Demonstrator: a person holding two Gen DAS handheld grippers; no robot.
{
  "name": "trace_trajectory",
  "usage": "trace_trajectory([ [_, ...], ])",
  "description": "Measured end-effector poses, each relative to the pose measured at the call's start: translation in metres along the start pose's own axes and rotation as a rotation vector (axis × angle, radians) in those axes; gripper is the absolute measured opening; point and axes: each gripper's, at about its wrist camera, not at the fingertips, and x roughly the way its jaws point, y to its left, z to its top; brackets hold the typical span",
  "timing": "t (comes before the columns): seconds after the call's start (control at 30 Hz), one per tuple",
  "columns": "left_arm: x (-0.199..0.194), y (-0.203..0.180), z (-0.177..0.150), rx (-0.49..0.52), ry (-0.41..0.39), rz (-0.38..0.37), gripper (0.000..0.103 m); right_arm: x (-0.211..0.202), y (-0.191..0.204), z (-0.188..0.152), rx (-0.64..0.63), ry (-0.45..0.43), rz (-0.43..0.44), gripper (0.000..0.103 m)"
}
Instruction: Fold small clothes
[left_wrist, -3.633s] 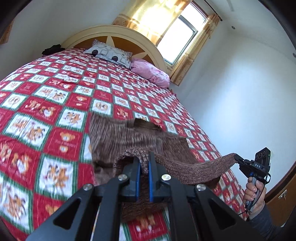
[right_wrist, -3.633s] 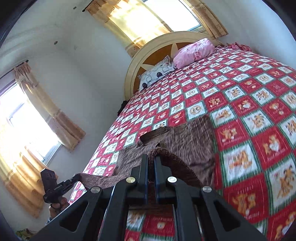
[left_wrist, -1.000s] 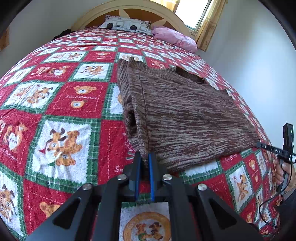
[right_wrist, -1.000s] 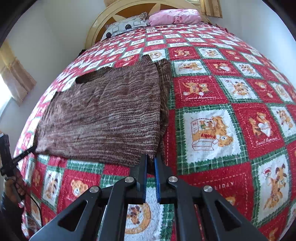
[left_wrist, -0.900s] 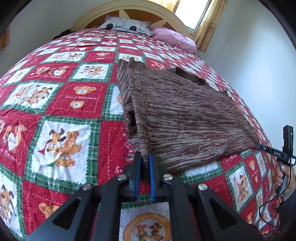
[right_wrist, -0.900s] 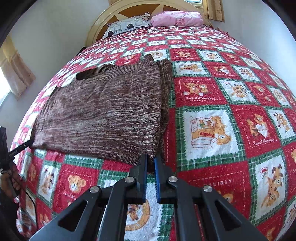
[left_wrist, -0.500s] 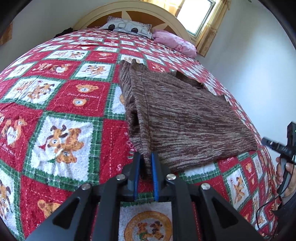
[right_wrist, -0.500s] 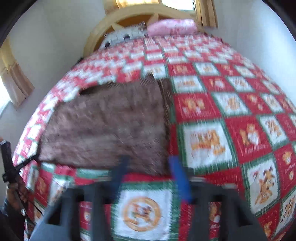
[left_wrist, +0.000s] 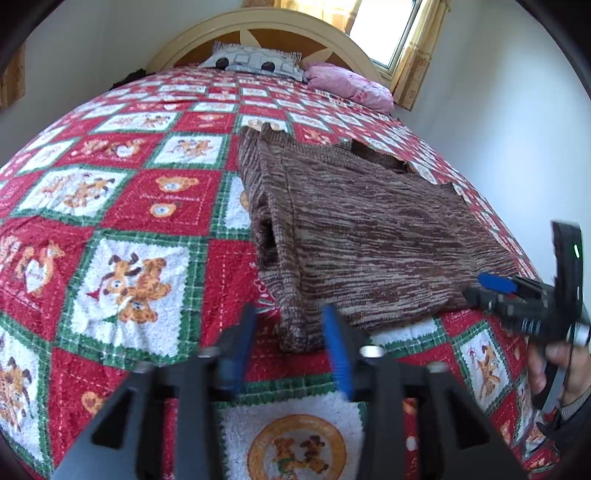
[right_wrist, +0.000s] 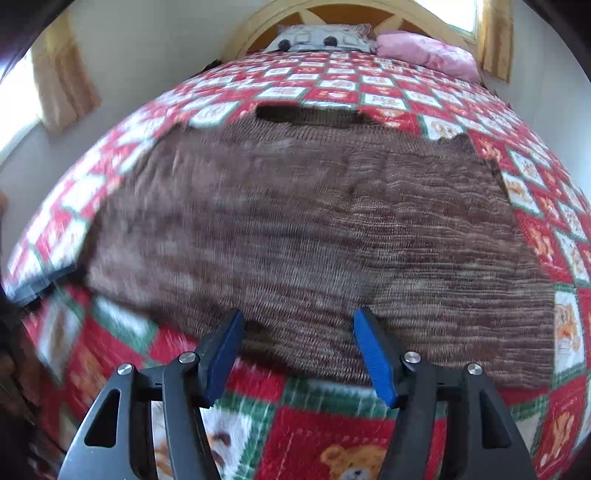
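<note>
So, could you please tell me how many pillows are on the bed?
2: a grey patterned pillow at the middle of the headboard, and a pink pillow to its right near the window. Others may be hidden.

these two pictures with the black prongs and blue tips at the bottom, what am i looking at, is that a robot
No robot: a person holds a two-finger gripper in each hand, and each gripper carries a wide-angle camera looking along its fingers. One picture is from the left gripper, the other from the right gripper. The left view also shows the right gripper from the side, with the person's hand on its handle. A brown knit sweater lies folded over on a bed covered with a red, green and white quilt; two pillows sit at the headboard. Neither gripper holds anything: the left jaws are opening around the sweater's near corner, while the right jaws, slightly closing, stand apart at its near edge.
</note>
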Motion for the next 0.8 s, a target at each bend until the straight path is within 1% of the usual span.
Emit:
trace_trajectory([
  [0.03, -0.002, 0.000, 0.000, 0.000, -0.010, 0.013, 0.066, -0.003, 0.004, -0.004, -0.028, 0.005, -0.017, 0.063],
  [0.07, -0.003, 0.001, 0.000, -0.001, -0.016, 0.013, 0.072, -0.006, 0.006, -0.008, -0.043, 0.023, -0.015, 0.063],
  [0.1, -0.004, 0.002, 0.000, -0.005, -0.020, -0.001, 0.072, -0.008, 0.006, -0.009, -0.052, 0.036, -0.012, 0.063],
  [0.17, -0.003, 0.005, 0.000, -0.016, -0.014, -0.003, 0.072, -0.013, 0.005, -0.007, -0.058, 0.045, -0.006, 0.063],
  [0.2, -0.002, 0.005, 0.001, -0.020, -0.012, -0.003, 0.072, -0.018, 0.003, -0.003, -0.029, 0.036, 0.016, 0.063],
  [0.27, -0.001, 0.005, 0.001, -0.024, -0.010, -0.001, 0.072, -0.029, 0.003, 0.010, 0.019, -0.017, 0.058, 0.063],
  [0.3, -0.001, 0.005, 0.001, -0.024, -0.008, 0.004, 0.072, -0.034, 0.009, 0.020, 0.023, -0.053, 0.059, 0.063],
  [0.37, 0.001, 0.004, 0.001, -0.019, -0.004, 0.013, 0.072, -0.037, 0.026, 0.036, 0.010, -0.095, 0.075, 0.063],
  [0.43, 0.002, 0.002, 0.001, -0.009, 0.001, 0.026, 0.072, -0.031, 0.043, 0.048, -0.004, -0.100, 0.094, 0.063],
  [0.53, 0.002, 0.001, 0.001, -0.007, 0.002, 0.029, 0.073, -0.013, 0.067, 0.063, -0.035, -0.102, 0.091, 0.063],
  [0.63, 0.001, 0.003, 0.000, -0.017, 0.000, 0.019, 0.073, 0.005, 0.083, 0.061, -0.044, -0.081, 0.089, 0.063],
  [0.73, 0.002, 0.004, 0.000, -0.019, 0.002, 0.010, 0.074, 0.028, 0.090, 0.046, -0.037, -0.006, 0.107, 0.063],
  [0.77, 0.002, 0.004, 0.000, -0.018, 0.004, 0.007, 0.076, 0.026, 0.092, 0.040, -0.049, -0.047, 0.095, 0.063],
  [0.8, 0.001, 0.004, 0.000, -0.016, 0.005, 0.007, 0.076, 0.024, 0.094, 0.034, -0.065, -0.064, 0.084, 0.063],
])
